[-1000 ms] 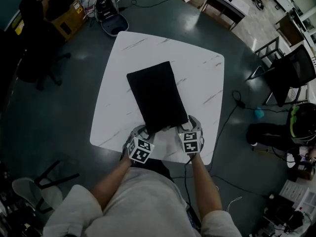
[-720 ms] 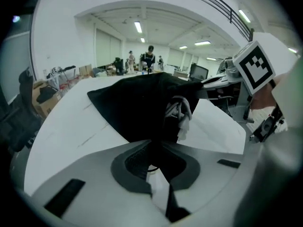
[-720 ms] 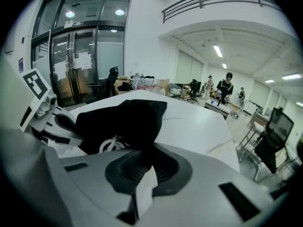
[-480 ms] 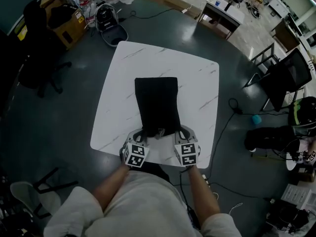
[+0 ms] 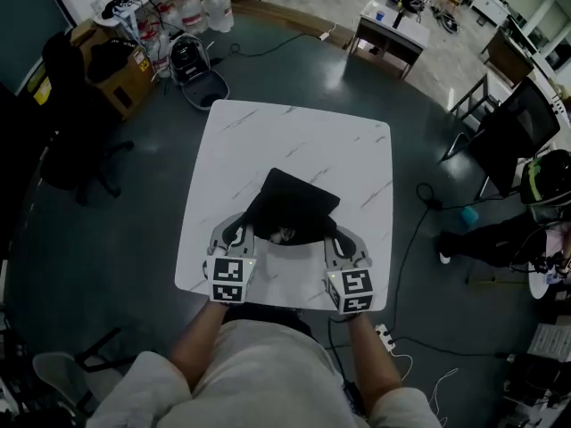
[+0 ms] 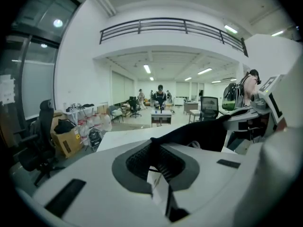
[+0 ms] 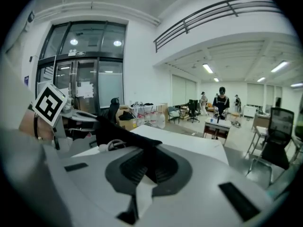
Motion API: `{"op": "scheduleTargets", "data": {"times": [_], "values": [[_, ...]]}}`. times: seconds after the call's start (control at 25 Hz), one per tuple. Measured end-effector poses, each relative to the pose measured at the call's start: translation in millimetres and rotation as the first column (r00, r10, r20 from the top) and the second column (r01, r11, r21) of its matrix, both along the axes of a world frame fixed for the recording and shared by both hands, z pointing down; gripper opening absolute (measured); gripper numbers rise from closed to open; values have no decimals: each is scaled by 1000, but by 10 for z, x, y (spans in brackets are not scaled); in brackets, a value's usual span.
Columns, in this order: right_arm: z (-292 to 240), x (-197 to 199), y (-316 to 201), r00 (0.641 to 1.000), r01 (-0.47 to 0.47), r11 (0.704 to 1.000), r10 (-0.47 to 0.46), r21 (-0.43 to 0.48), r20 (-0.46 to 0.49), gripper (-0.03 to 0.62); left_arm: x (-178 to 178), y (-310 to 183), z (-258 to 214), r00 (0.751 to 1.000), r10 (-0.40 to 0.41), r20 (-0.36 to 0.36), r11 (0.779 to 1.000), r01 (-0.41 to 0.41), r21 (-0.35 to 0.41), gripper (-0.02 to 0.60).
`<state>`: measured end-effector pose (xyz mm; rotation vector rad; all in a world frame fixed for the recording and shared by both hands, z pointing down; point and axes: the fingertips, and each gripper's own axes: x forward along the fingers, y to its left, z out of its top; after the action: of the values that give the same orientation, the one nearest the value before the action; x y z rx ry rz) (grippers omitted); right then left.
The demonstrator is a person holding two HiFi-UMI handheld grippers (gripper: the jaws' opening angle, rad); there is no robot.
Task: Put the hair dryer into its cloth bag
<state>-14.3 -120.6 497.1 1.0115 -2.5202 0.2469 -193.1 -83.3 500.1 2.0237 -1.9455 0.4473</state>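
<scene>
Cloth bag slung between left gripper and right gripper, both clamped on its edge

cloth bag, apparently above table's near half

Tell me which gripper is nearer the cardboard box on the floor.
Left. The left gripper holds the cloth bag on the side toward the cardboard box; the right gripper holds it farther away.

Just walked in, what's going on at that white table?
A person stands at the white marble-patterned table, a gripper in each hand. The left gripper and right gripper are each shut on a near corner of the black cloth bag, holding that end up while its far end seems to rest on the table.
</scene>
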Motion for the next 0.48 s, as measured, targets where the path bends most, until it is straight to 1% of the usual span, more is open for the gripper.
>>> {"op": "scheduleTargets", "data": {"times": [0.08,0.16,0.32,0.48], "values": [[-187,-12,-93,999,-14,1000,14,12,29,18,-14,-89,-184,999,19,-30,999,-18,30,15],[-333,-13,-202,998,-29,999,28,20,50,18,-6,-182,-319,998,44,-45,998,-42,48,14],[-552,-19,-454,995,-58,998,56,24,87,18,15,-460,-510,988,123,-91,991,-118,61,14],[-686,-84,-846,992,-92,994,87,57,93,18,-67,-871,-646,982,172,-81,983,-166,75,14]]}}
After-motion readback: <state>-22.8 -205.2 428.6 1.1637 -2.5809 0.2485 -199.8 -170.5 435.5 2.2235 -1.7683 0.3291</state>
